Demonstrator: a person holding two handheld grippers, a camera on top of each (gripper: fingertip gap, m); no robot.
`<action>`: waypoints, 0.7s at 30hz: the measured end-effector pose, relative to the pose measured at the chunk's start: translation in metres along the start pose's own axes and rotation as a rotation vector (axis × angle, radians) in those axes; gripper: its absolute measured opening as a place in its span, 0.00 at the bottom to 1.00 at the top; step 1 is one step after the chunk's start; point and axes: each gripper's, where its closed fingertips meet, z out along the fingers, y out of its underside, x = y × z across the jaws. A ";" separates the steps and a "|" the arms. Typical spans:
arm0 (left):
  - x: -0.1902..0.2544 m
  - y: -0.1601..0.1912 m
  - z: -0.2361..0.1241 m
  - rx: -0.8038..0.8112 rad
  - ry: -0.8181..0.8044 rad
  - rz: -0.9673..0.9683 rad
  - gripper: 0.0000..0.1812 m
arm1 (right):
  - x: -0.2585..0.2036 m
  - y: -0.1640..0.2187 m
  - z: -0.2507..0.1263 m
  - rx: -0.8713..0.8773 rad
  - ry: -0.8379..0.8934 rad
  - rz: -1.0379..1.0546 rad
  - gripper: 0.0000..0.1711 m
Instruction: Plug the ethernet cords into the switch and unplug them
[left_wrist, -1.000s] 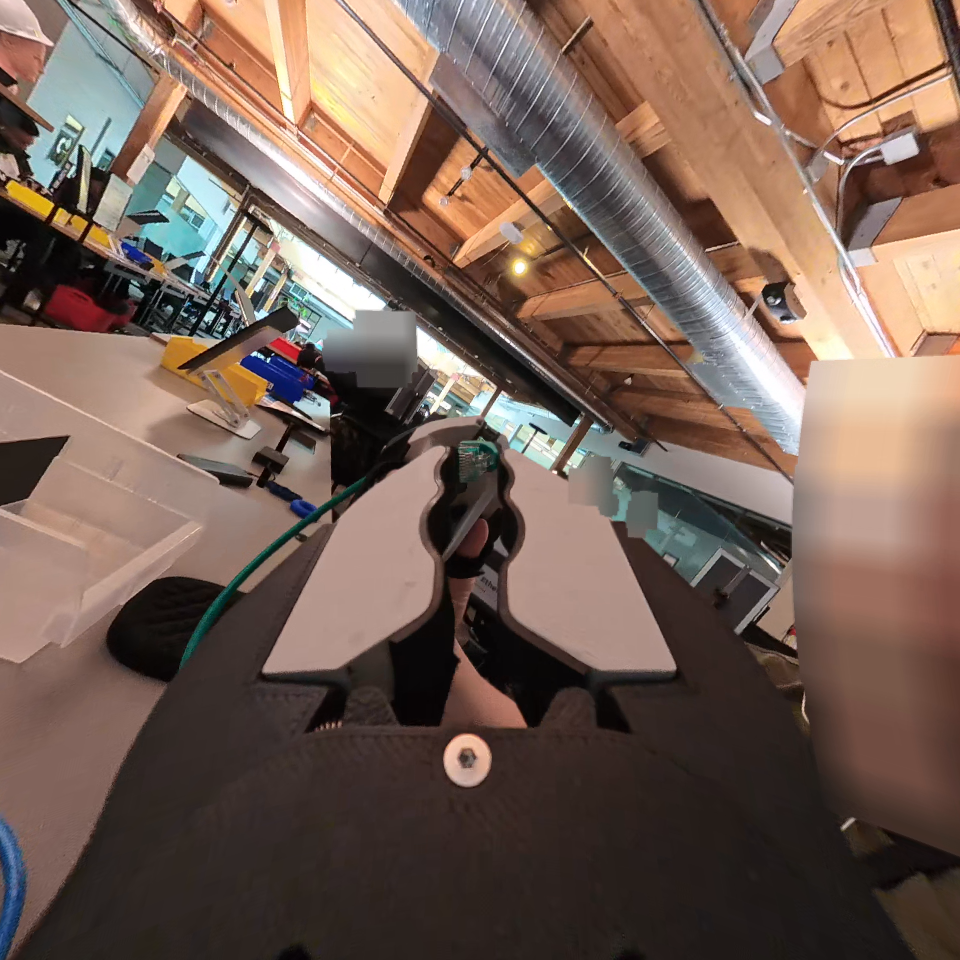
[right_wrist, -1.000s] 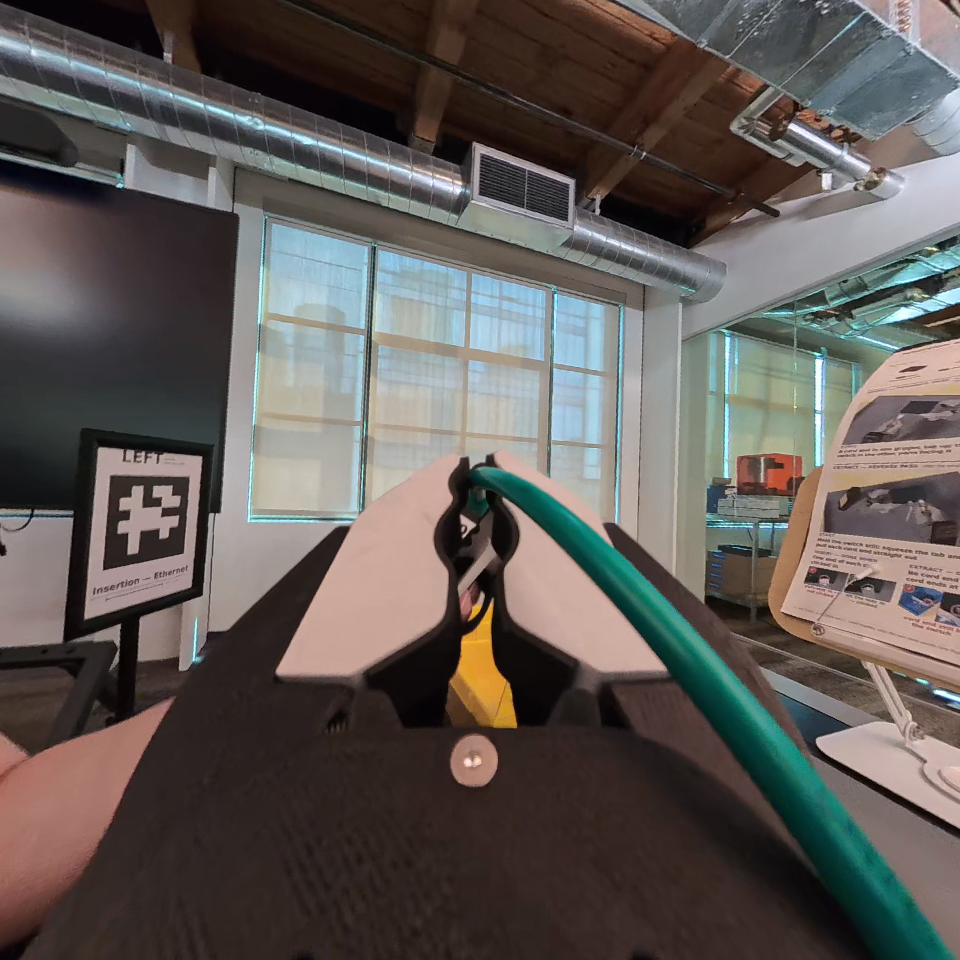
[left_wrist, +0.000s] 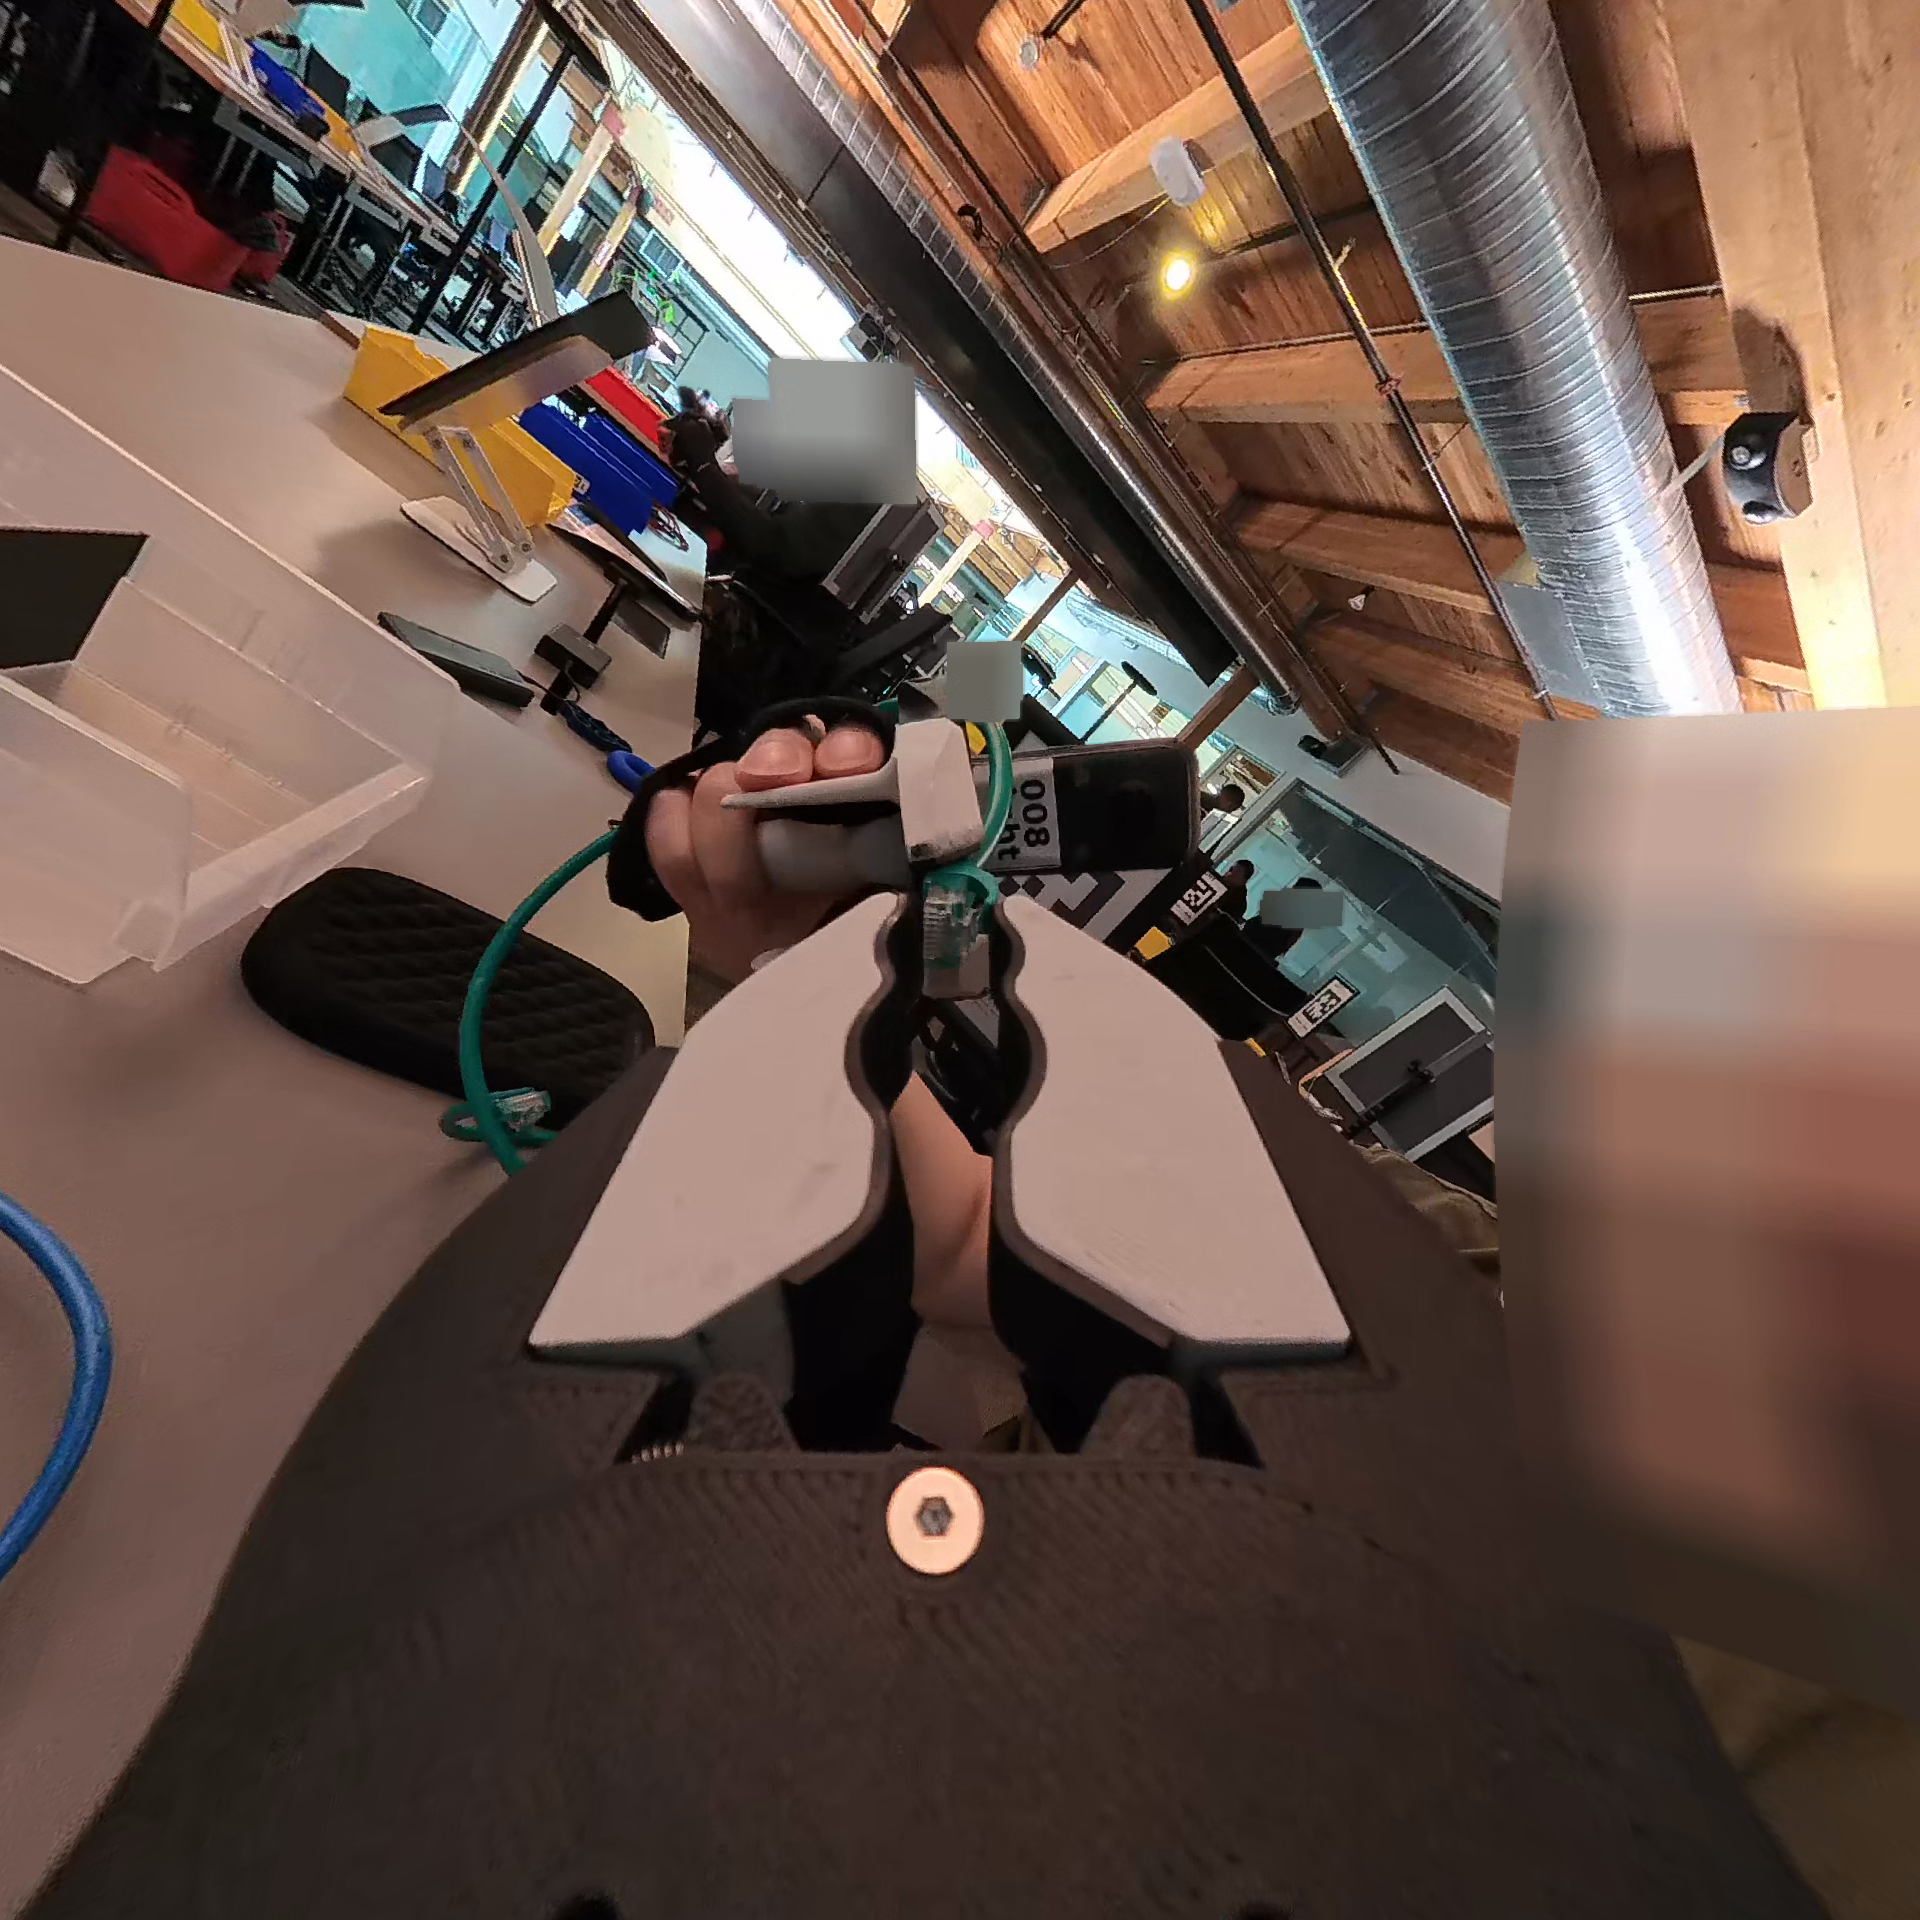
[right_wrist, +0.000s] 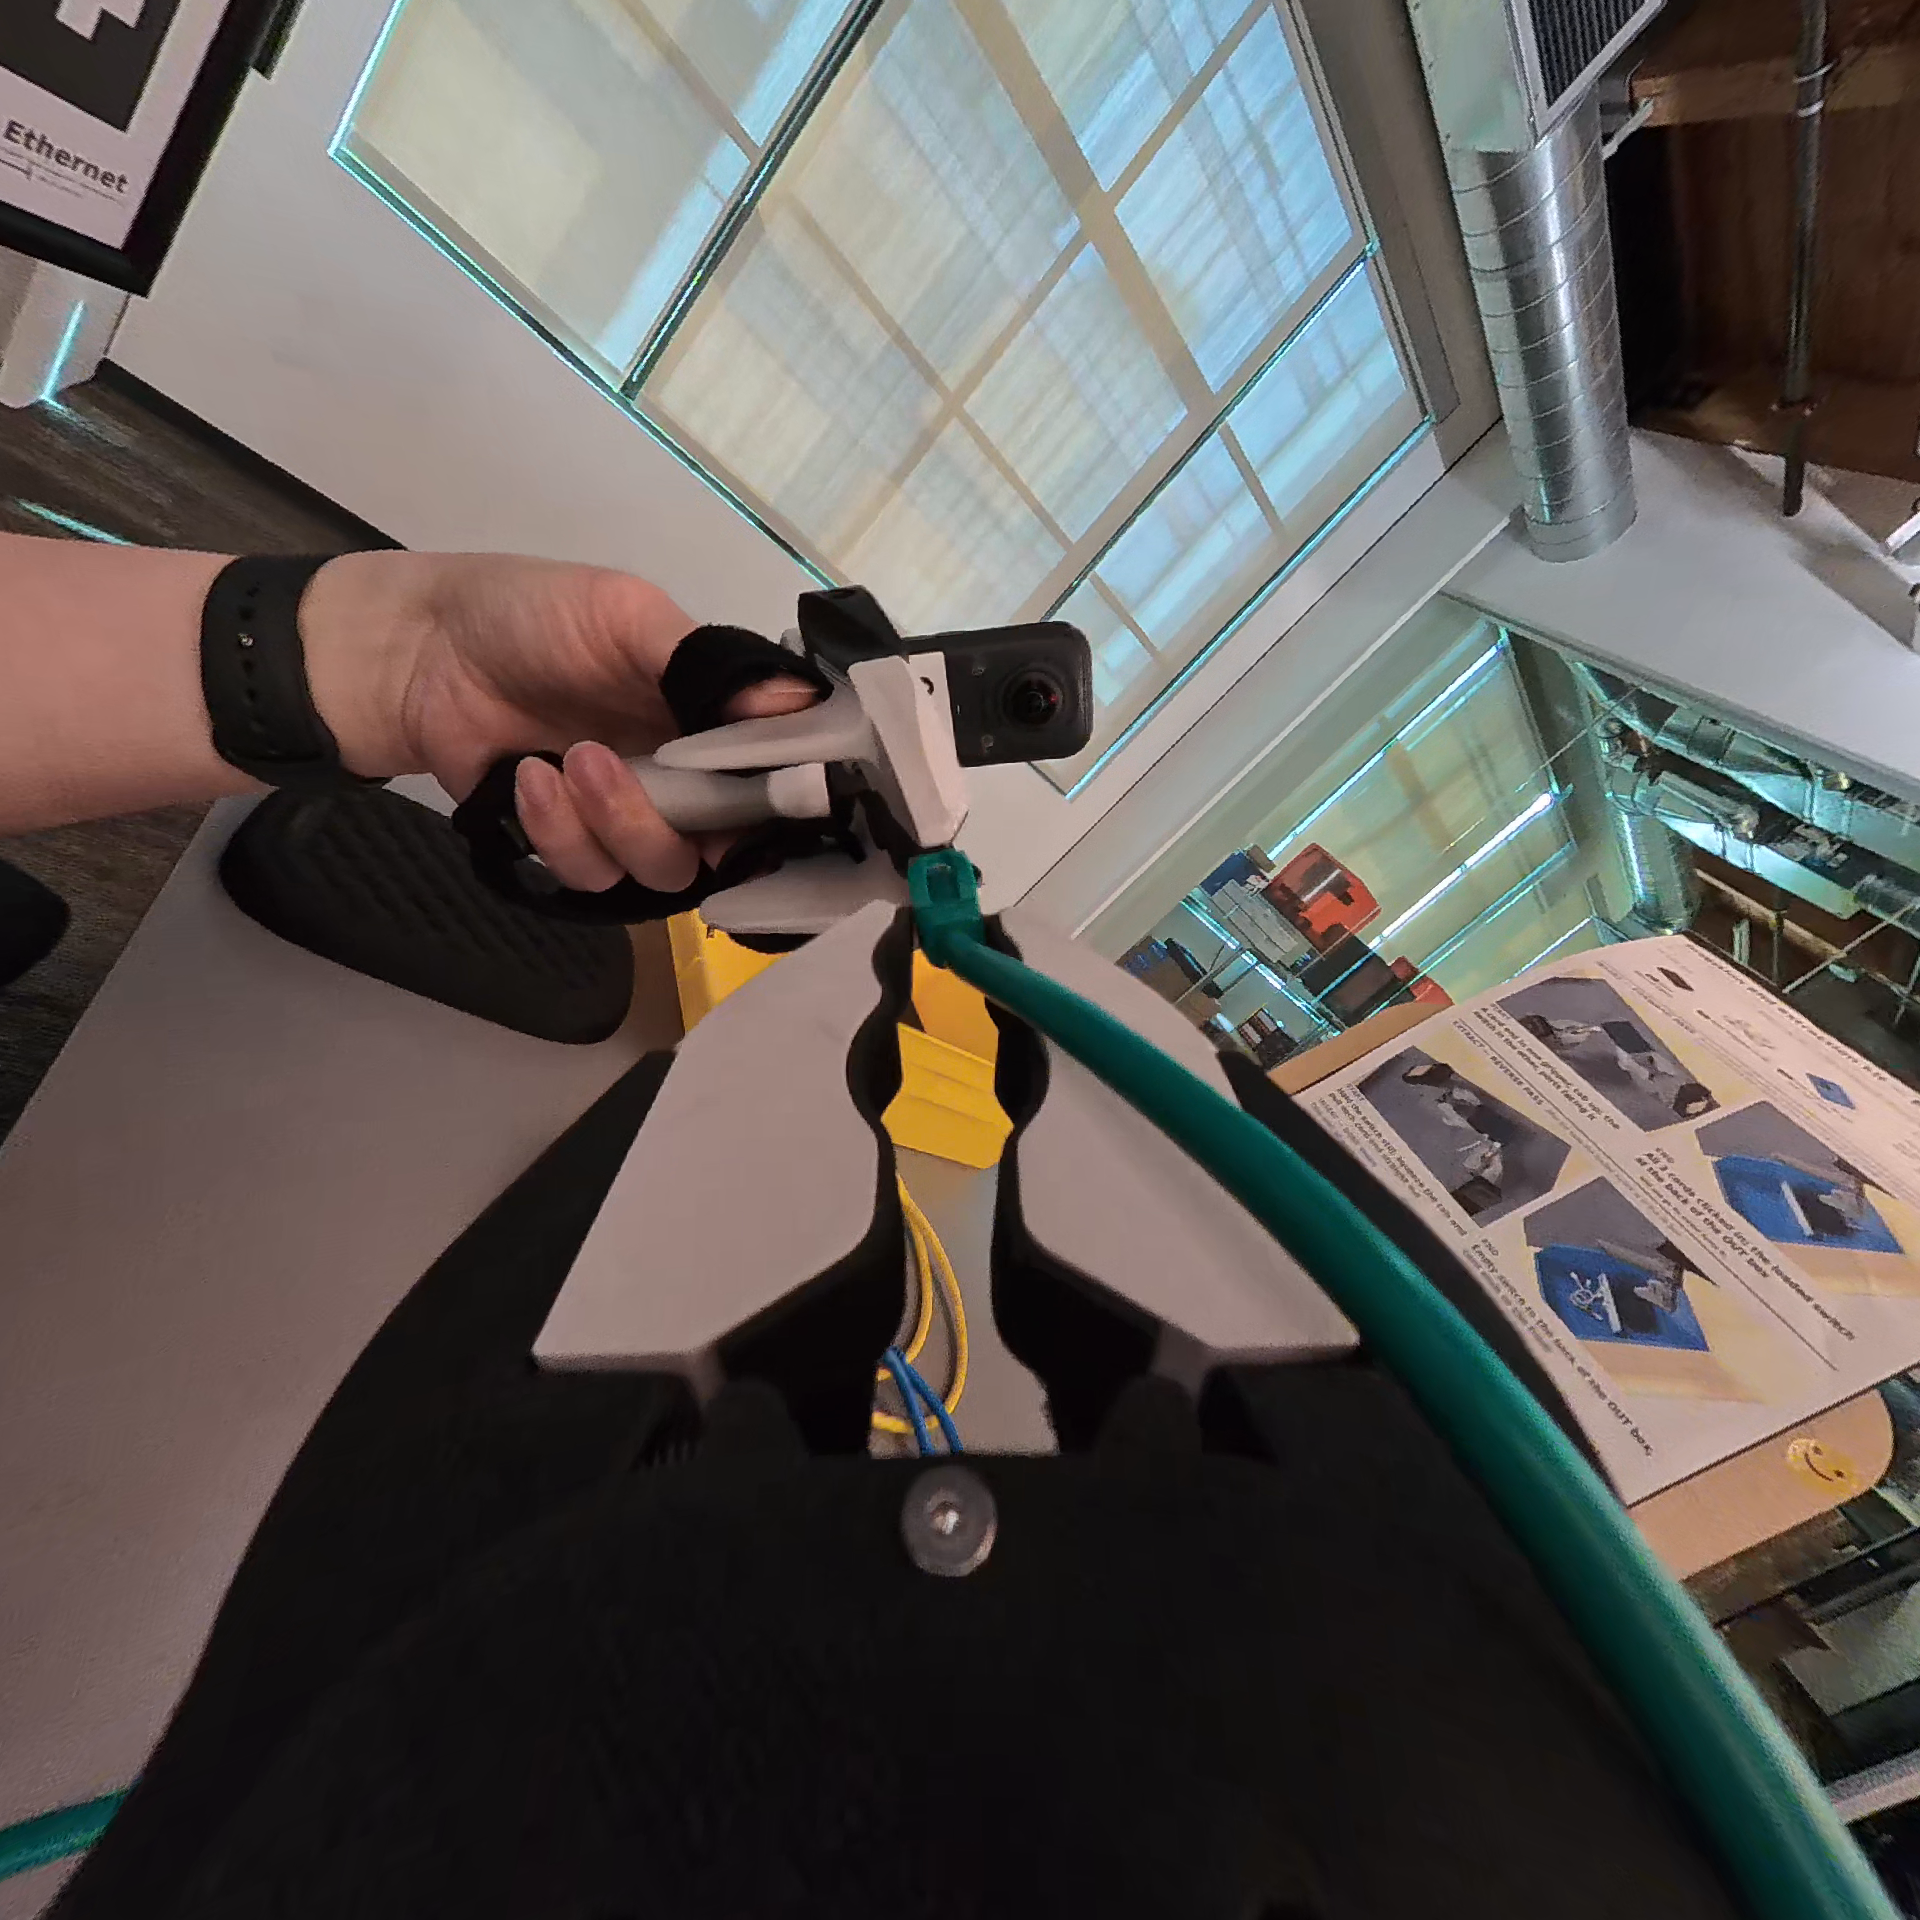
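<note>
Two grippers meet tip to tip in open air above the right edge of the grey table (left_wrist: 208, 1195), with clear room on every side of them. The left gripper (left_wrist: 948, 920) pinches the clear plug (left_wrist: 943, 930) of the green cord (right_wrist: 1299, 1226) between its fingertips. The plug's long axis runs along the fingers, contact end pointing near, towards that gripper's body, and the green boot far. The right gripper (right_wrist: 943, 925) has its fingertips on either side of the boot; the cord lying over the right finger hides that side, so whether these jaws press on it cannot be told. From the boot the cord runs near and right, out of the right wrist view. In the left wrist view it arcs down left to the table, where its second plug (left_wrist: 520, 1107) lies by the near edge of a black pad (left_wrist: 416, 987). A clear bin (left_wrist: 208, 748) stands far left of the pad, and a blue cord (left_wrist: 78, 1351) is cut off at the left border. The right hand (left_wrist: 717, 862) and the left hand (right_wrist: 499, 686) grip the handles. A yellow bin (right_wrist: 945, 1081) and thin yellow and blue wires (right_wrist: 925, 1351) show only through the finger gap. An instruction board (right_wrist: 1610, 1195) leans at right, its page tilted.
</note>
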 end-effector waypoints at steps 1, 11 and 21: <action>-0.001 0.000 0.000 -0.002 -0.003 -0.002 0.06 | -0.001 0.001 0.000 -0.008 -0.007 0.002 0.07; -0.008 0.004 -0.006 0.004 -0.115 0.124 0.08 | -0.004 0.007 -0.002 -0.077 0.022 0.012 0.07; -0.111 0.084 -0.139 -0.171 -0.984 0.308 0.37 | -0.018 0.053 -0.024 -0.163 0.113 0.200 0.08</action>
